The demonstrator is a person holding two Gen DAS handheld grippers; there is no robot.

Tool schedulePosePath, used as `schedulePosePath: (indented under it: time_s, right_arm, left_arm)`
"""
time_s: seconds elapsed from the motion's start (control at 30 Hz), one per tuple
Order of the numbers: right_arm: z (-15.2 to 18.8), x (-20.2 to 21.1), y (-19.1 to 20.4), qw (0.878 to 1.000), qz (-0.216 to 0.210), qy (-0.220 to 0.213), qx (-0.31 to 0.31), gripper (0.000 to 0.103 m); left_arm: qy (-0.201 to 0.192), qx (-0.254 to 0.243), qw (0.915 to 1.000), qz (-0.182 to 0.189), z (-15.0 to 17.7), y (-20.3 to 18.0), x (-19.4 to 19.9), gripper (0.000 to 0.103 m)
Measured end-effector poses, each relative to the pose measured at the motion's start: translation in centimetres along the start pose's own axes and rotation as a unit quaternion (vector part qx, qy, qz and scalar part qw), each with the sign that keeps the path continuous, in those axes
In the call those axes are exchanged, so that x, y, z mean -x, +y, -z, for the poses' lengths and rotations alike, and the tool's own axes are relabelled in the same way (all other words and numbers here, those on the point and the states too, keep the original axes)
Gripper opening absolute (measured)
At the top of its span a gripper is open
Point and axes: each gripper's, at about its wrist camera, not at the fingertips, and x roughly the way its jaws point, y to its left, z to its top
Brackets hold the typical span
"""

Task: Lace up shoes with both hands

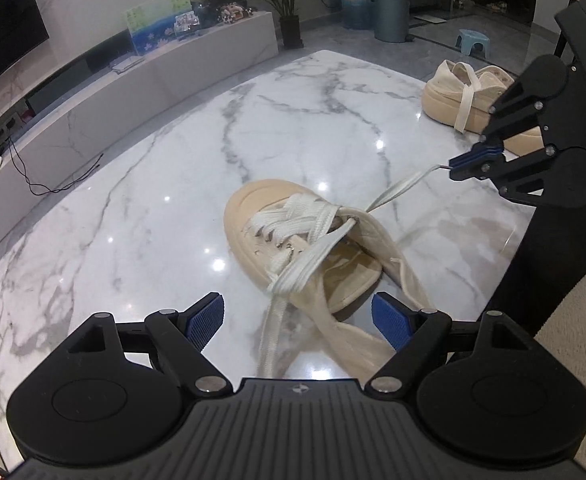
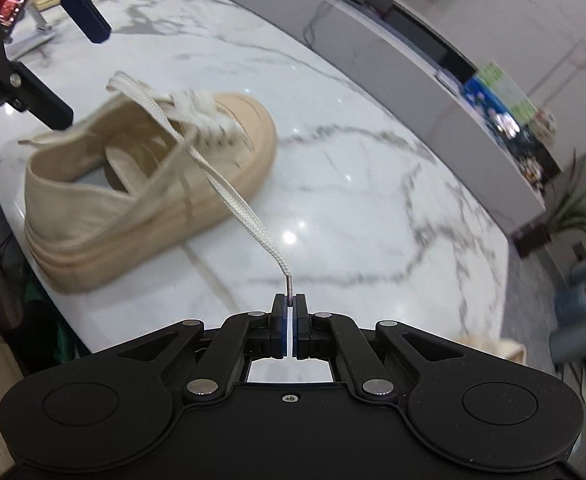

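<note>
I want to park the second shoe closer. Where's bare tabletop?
Free: the marble table left of and beyond the near shoe, toward the TV bench. Crowded: right side, where the right gripper stretches the lace before the second shoe.

**Gripper hardware, appearance**

Left gripper (image 1: 297, 322): matte black plastic body. Ribbed top plate with a small embossed emblem at its centre edge. Two large round housings, one per side, each with a shallow circular recess. Angular linkage arms with triangular cut-outs, pinned by silver round-head fasteners. Finger pads (image 1: 207, 322) blue, finely ribbed.

Right gripper (image 2: 289, 304): same build. Black housings with circular recesses, black linkage arms with triangular cut-outs, silver pivot pins. One small silver screw at the centre of the smooth top plate. Blue pads lining black finger blocks. Rectangular opening behind the fingers.

No sleeve or hand visible in either view.
</note>
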Motion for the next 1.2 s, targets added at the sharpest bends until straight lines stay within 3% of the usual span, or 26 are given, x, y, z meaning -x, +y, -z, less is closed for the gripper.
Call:
schedulePosePath:
  time_s: [0.53,0.77,1.07,1.13,1.2]
  right_arm:
    - [5.7,-0.6,-3.0,0.994,0.043,0.071,-0.072,0.001]
    - [5.7,0.1,-2.7,0.995,0.029,0.060,-0.078,0.001]
    - [3.4,1.4,-2.9,0.992,0.013,0.012,-0.125,0.002]
    - [2.8,1.7,-3.0,0.990,0.006,-0.001,-0.141,0.006]
    - [2.2,1.9,-3.1,0.988,0.010,-0.010,-0.151,0.017]
  left_arm:
    - [0.001,0.035,0.9992,-0.016,0.1,0.1,-0.5,0.081]
    - [0.000,0.050,0.9986,-0.021,0.0,0.2,-0.4,0.081]
    - [-0.003,0.066,0.9976,-0.020,-0.3,0.1,-0.2,0.081]
    - [-0.003,0.066,0.9975,-0.025,-0.4,0.0,-0.2,0.081]
    - [-0.003,0.069,0.9973,-0.028,-0.6,0.0,-0.2,0.081]
